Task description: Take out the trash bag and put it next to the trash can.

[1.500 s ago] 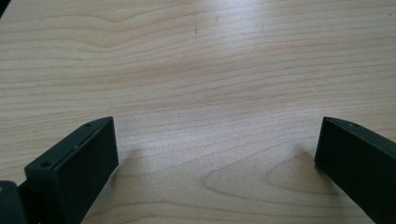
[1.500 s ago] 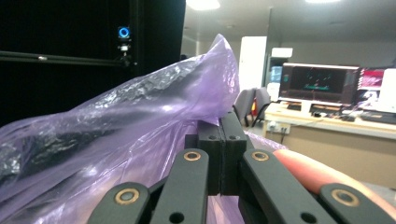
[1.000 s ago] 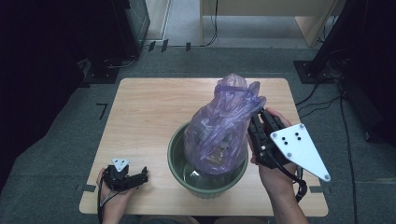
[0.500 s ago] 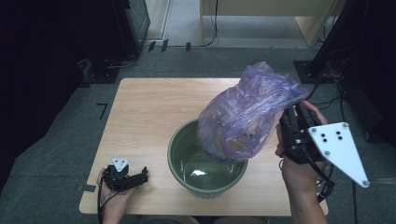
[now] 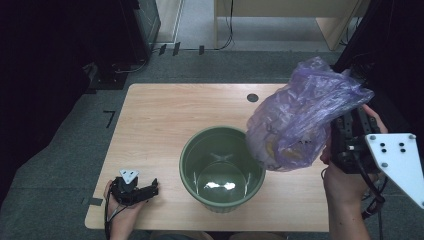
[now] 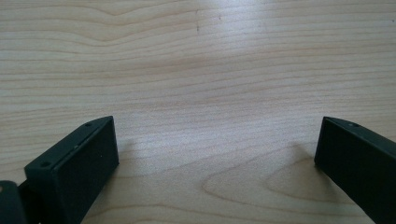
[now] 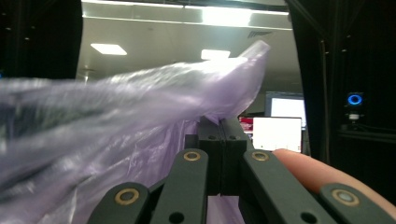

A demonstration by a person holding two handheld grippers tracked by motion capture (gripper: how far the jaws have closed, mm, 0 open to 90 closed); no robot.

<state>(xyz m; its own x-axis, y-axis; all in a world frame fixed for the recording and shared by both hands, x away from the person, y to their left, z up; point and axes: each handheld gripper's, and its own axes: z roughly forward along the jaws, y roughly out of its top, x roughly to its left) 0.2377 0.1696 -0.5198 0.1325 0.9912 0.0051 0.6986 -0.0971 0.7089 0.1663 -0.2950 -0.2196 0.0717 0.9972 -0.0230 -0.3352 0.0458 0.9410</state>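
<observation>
One gripper, the left gripper [image 5: 150,190], rests open on the table [image 5: 165,115] beside the empty green bucket [image 5: 222,172], while the right gripper [image 5: 345,135], clamped on thin film, holds the purple bag [image 5: 300,122] aloft, which could tear or slip, spilling its contents.

Black right gripper [image 5: 345,137] with brass-ringed screws; grey three-holed plate [image 5: 397,162]; trailing black cable [image 5: 372,195].
</observation>
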